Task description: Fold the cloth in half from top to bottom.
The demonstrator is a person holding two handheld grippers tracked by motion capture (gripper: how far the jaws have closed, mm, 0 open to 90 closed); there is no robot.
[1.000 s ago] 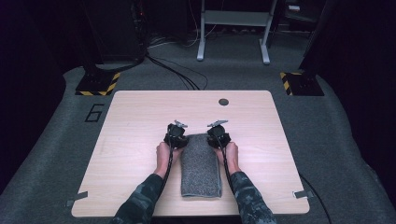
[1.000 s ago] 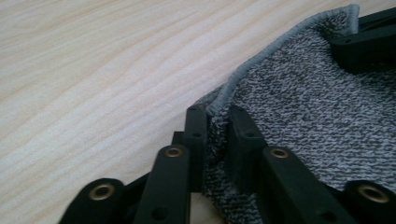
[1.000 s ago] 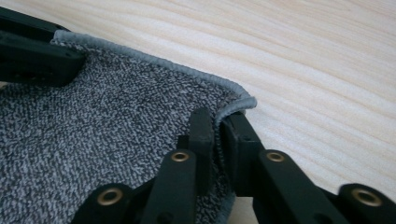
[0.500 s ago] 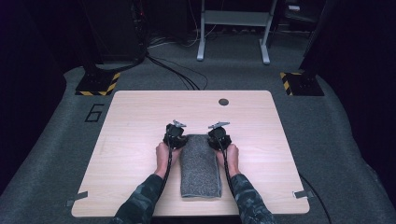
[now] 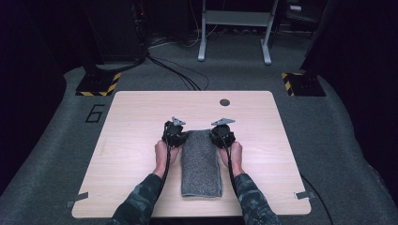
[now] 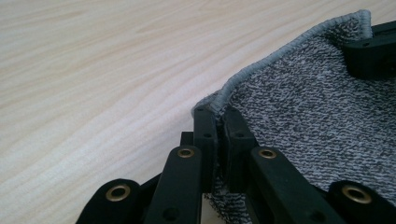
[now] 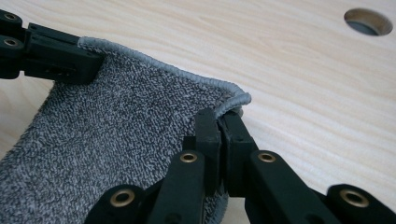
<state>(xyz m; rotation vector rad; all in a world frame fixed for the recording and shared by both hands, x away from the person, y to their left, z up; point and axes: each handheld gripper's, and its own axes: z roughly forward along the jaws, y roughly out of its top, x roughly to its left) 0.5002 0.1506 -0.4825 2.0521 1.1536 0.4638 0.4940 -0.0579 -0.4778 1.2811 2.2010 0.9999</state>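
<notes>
Both grippers, left (image 5: pixel 180 136) and right (image 5: pixel 217 135), clamped the grey towel's (image 5: pixel 202 164) far corners; lifting evenly to fold looked next.

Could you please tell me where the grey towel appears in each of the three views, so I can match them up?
High view: the grey towel lies lengthwise at the table's centre, between both hands.
Left gripper view: it fills the right half, its corner pinched by the left gripper.
Right gripper view: it fills the left half, its corner pinched by the right gripper.
Shared landmark: the towel's corded far hem, running between the two grippers.
</notes>
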